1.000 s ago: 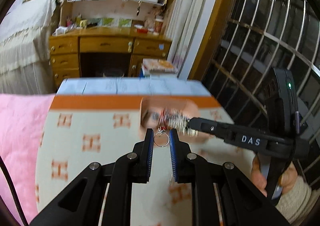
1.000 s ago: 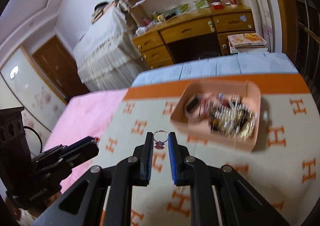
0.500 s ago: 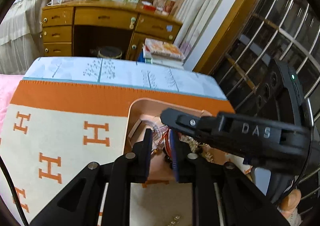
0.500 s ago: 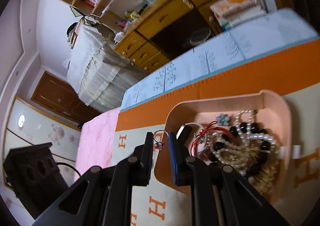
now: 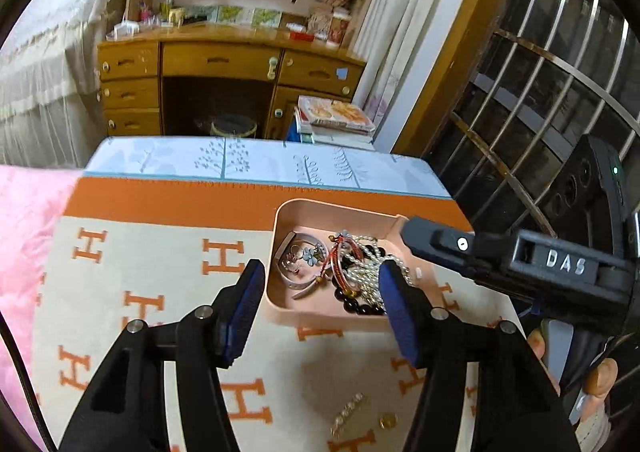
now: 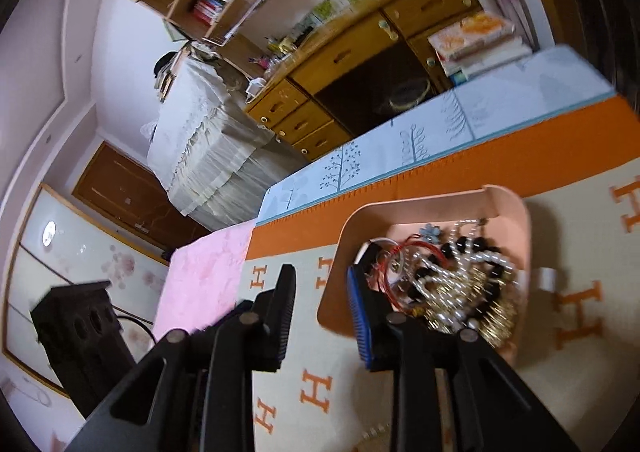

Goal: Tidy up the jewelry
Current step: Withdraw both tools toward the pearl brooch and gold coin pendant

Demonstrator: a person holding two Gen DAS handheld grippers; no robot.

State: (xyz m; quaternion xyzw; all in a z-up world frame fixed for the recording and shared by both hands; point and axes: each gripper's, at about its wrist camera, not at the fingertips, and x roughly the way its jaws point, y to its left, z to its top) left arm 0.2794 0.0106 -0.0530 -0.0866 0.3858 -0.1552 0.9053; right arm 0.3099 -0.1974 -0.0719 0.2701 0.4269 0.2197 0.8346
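Both grippers have swung in over the pink tray (image 5: 344,316) and their jaws have just been opening: left gripper (image 5: 322,308) spread wide, right gripper (image 6: 320,316) parted, nothing between either now. Ring's presumably dropped into the tangle (image 5: 356,272) of glossy beads, pearls and red cord. Those loops could easily snag a pad on the way out, and a clip (image 5: 347,414) and gold stud (image 5: 388,421) lie loose on the woven blanket (image 5: 160,292).

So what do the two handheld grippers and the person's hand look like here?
Both grippers are black, with angular linkage arms, silver pivot screws and ribbed blue pads on the fingers. The right gripper, seen from the left wrist camera, carries white "DAS" lettering and a small green light. A knitted cream cuff shows at the hand holding it.
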